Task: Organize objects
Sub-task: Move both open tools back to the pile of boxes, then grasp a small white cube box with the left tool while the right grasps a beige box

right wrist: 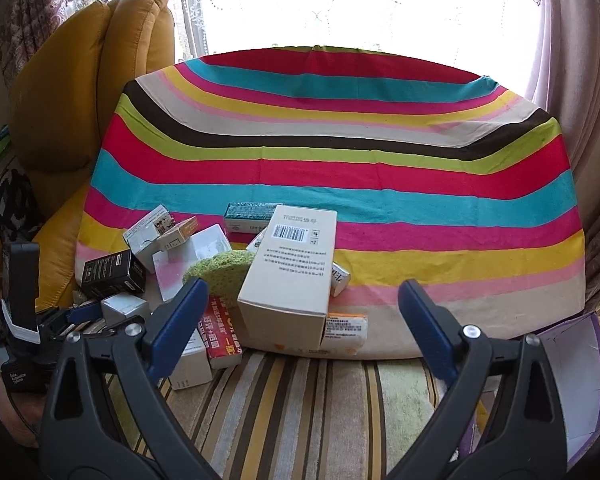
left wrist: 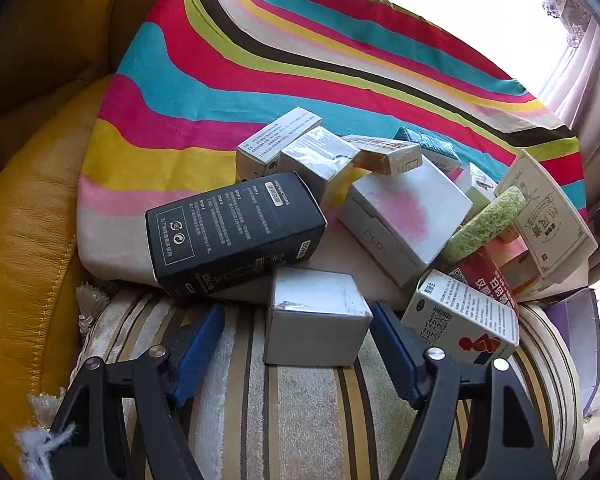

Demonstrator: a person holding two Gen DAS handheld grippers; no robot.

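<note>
Inspection, largest item first. The striped cushion (right wrist: 340, 160) stands tilted at the far side, against the yellow sofa (right wrist: 80, 80). Below it lies the striped seat cover (right wrist: 300, 400), which carries everything else. A purple box (right wrist: 572, 368) sits at the right edge, apparently open; I judge it a likely receptacle but cannot confirm that.

The heap of cartons lies at the foot of the cushion, left of centre. Noted in it: a tall cream carton (right wrist: 296, 276) lying on top, a black carton (left wrist: 236, 236) at the left, a white carton with a pink blot (left wrist: 404, 216), a green sponge (left wrist: 488, 224), and a small white box (left wrist: 316, 316) nearest to me on the seat cover.

My left tongs (left wrist: 296, 340) are open and straddle the small white box. The right pad appears to touch its side or sit just beside it; the left pad stands clear. Nothing is gripped. My right tongs (right wrist: 304, 312) are spread wide and empty, aimed at the near end of the cream carton.

Judgement: sorting has barely begun, since the heap is unsorted. The step in hand is the pick of the small white box. The next move calls for closing the left tongs squarely on its two side faces, then lifting straight up, clear of the medicine carton (left wrist: 460, 320) beside it.
</note>
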